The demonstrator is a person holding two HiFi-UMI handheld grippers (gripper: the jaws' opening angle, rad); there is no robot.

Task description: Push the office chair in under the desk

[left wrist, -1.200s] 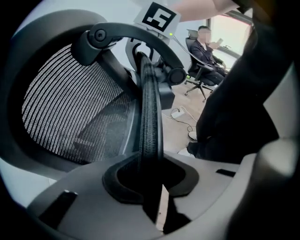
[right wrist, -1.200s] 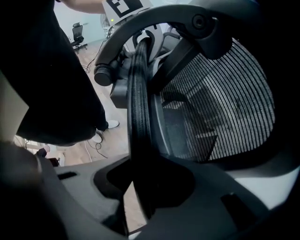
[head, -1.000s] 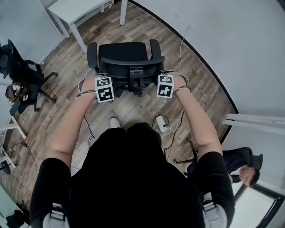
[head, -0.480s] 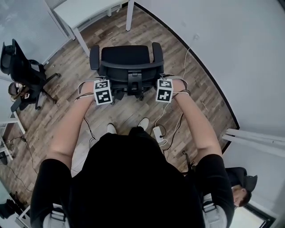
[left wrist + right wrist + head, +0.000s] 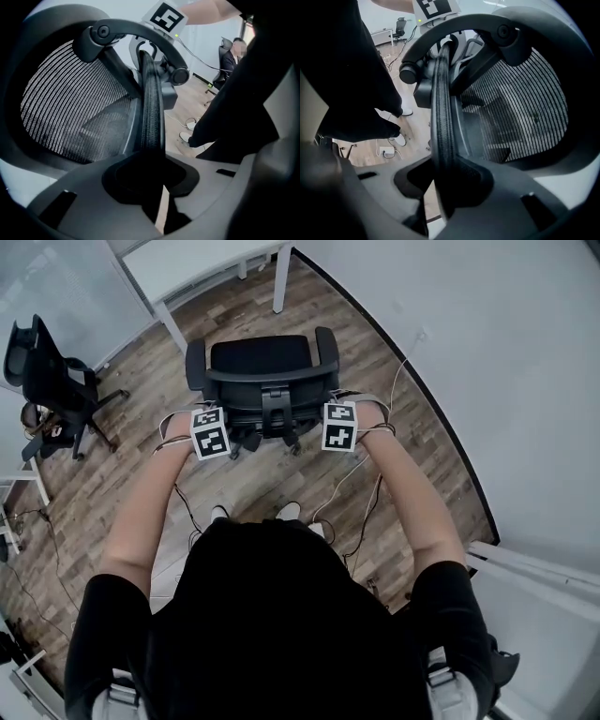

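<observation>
Together, left tongs (image 5: 151, 183) and right tongs (image 5: 446, 186) pinch the mesh backrest (image 5: 70, 105).

Floor (image 5: 103, 484): brown wood planks, running under everything in the room.
Wall (image 5: 525, 362): plain white, curving along the right of the head view.
Spare chair (image 5: 45, 371): black, stood at the left, well apart from the middle of the room.
Thin cable (image 5: 398, 367): white, ran from a socket (image 5: 419, 335) on the wall down to the floor.
Loose cables (image 5: 37, 589): dark, lay on the planks at the lower left.
Power block (image 5: 387, 151): white, lay on the floor with its cord.
Seated person (image 5: 230, 60): in dark clothes, sat on a chair in the background.
</observation>
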